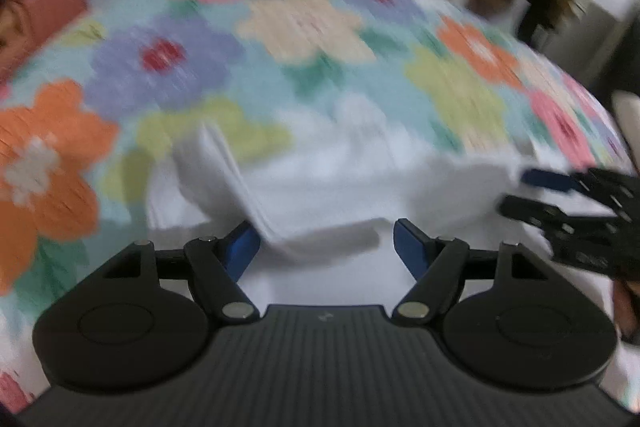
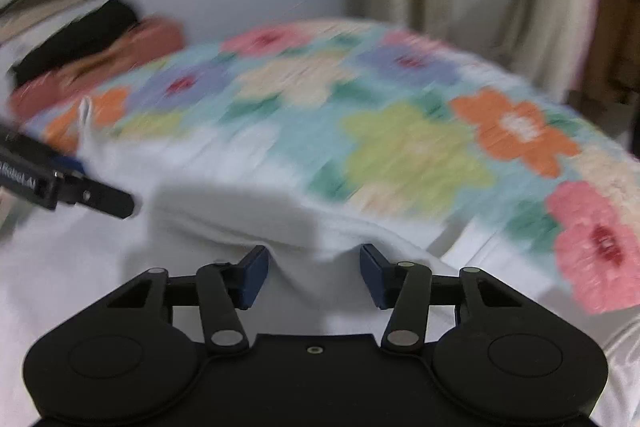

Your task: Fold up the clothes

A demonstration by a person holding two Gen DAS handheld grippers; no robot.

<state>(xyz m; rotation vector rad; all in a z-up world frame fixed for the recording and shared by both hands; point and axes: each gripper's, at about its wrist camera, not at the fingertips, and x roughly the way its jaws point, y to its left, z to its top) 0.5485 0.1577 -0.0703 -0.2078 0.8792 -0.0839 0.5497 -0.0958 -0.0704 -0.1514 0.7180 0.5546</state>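
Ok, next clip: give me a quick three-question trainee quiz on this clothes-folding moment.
1. True or false: the white garment lies on a flowered bedspread.
2. In the right wrist view, what sits between the open blue pads of the right gripper? A) a raised fold of the white garment B) a black sock C) nothing but bedspread
3. In the left wrist view, from which side of the picture does the right gripper come in?

Key
1. True.
2. A.
3. From the right edge, at the garment's edge. The left gripper is open too, with cloth between its fingers.
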